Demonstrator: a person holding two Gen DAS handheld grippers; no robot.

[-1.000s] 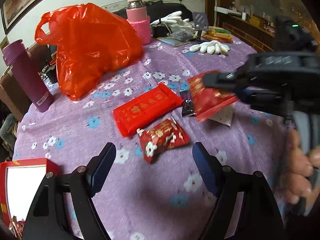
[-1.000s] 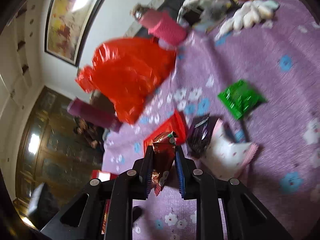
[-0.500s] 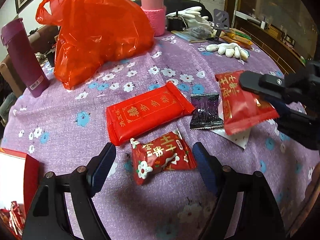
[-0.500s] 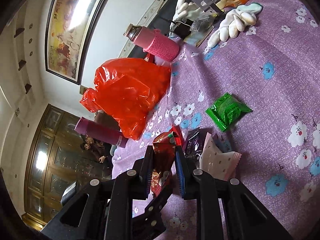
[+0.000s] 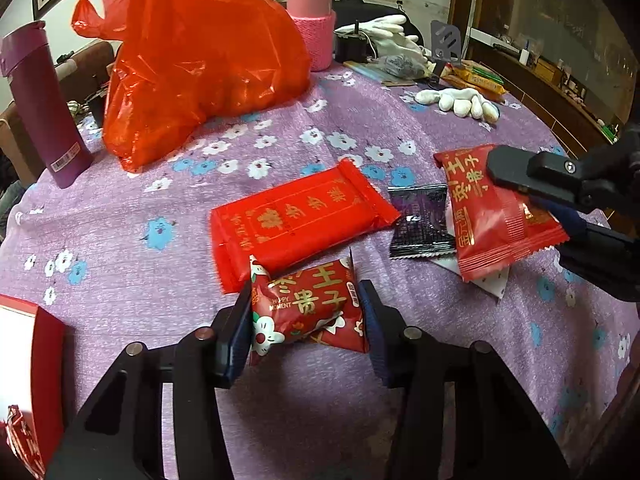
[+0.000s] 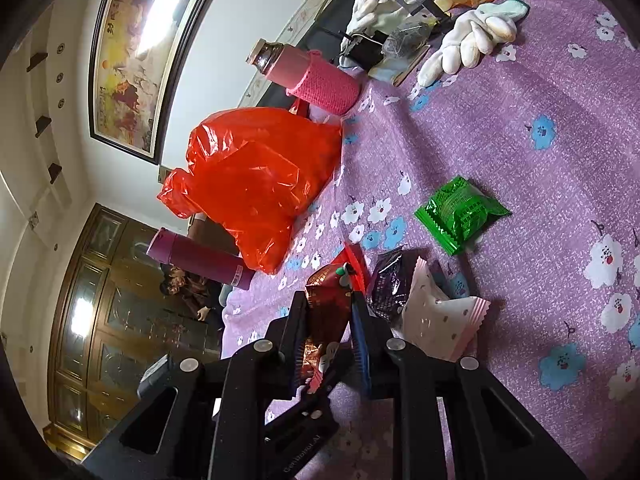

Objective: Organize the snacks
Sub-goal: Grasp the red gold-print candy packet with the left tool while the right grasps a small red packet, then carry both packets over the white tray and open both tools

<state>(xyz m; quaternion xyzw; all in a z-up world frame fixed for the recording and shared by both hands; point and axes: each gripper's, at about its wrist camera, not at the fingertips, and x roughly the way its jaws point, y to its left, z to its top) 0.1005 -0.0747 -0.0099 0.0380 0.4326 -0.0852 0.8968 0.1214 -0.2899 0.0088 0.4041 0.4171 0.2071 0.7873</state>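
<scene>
My left gripper [image 5: 306, 316] is shut on a small red snack packet with flowers [image 5: 308, 308] lying on the purple flowered tablecloth [image 5: 140, 240]. My right gripper [image 6: 330, 328] is shut on a red snack packet [image 6: 326, 308], also seen held above the table in the left wrist view [image 5: 500, 220]. A long flat red packet [image 5: 300, 216], a dark purple packet [image 5: 420, 224] and a white packet [image 6: 436, 320] lie together. A green packet [image 6: 460, 212] lies apart. A red box [image 5: 28, 344] stands at the near left.
A red plastic bag [image 5: 192, 52], a purple flask [image 5: 40, 108] and a pink bottle [image 5: 312, 20] stand at the back. White gloves [image 5: 460, 100], a spatula [image 5: 446, 44] and orange packets [image 5: 480, 78] lie at the far right.
My left gripper moved forward and closed on the small red flowered packet. My right gripper stayed shut on its red packet and shifted a little right.
</scene>
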